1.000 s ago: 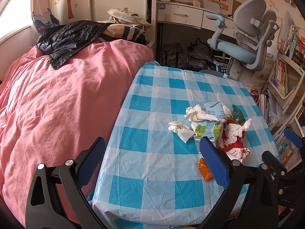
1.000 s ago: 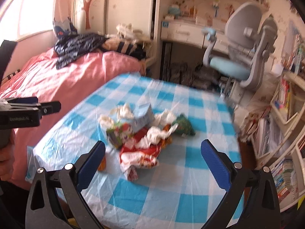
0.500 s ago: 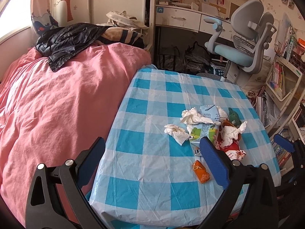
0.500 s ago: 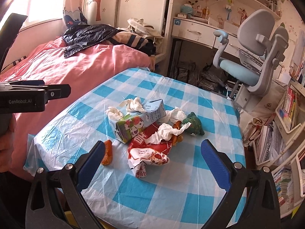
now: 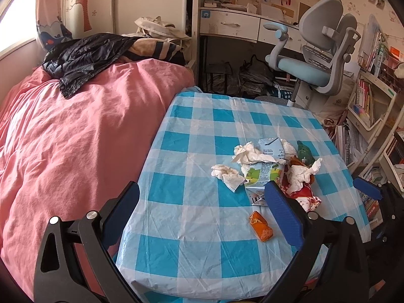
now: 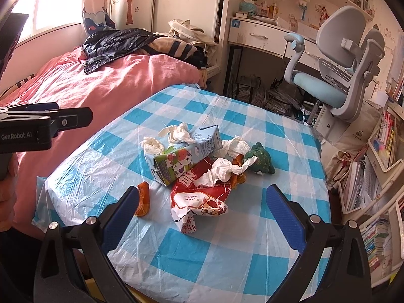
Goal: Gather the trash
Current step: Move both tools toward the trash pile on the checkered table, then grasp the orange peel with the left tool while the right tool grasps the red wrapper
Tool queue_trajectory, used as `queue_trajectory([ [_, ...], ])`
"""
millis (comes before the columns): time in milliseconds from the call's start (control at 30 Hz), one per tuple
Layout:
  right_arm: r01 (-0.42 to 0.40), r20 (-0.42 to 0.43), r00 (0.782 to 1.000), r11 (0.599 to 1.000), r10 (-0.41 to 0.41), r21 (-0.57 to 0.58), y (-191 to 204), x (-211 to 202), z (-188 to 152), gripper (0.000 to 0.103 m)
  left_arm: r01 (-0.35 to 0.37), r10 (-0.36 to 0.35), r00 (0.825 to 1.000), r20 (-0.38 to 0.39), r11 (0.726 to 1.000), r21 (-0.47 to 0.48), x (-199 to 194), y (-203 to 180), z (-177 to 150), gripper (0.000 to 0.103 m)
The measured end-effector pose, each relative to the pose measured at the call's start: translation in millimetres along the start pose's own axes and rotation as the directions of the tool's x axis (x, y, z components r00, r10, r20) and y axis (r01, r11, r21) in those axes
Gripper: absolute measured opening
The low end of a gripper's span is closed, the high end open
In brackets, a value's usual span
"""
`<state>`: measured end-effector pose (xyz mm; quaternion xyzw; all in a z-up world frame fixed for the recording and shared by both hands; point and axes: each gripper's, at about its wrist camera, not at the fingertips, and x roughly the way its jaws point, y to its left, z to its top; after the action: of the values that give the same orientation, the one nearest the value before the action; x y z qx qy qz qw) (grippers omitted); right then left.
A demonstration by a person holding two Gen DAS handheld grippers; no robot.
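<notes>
Both grippers, left gripper (image 5: 202, 210) and right gripper (image 6: 199, 212), hang wide apart and hold nothing. On the checked table (image 6: 252, 247), from left: soft tissues (image 6: 176, 132), light and easy to pinch; a stiff milk carton (image 6: 186, 155), likely empty, best held across its sides; a crinkly, slippery red wrapper (image 6: 199, 199). No bin shows.
</notes>
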<state>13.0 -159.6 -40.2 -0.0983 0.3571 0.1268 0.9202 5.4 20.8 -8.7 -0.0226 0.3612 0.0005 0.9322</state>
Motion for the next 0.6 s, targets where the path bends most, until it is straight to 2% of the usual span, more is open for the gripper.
queue_trajectory([
  [367,-0.032,-0.053,0.998,0.998,0.036,0.061,-10.1,10.8,-3.1,0.096,-0.001,0.002,1.000,-0.022,0.999,0.040,6.6,-10.0,-4.5,0.096],
  [600,-0.065,-0.111,0.991,0.995,0.073,0.077,-12.0,24.5,-8.0,0.088,0.009,-0.007,0.999,-0.031,0.998,0.060,9.9,-16.1,-6.3,0.096],
])
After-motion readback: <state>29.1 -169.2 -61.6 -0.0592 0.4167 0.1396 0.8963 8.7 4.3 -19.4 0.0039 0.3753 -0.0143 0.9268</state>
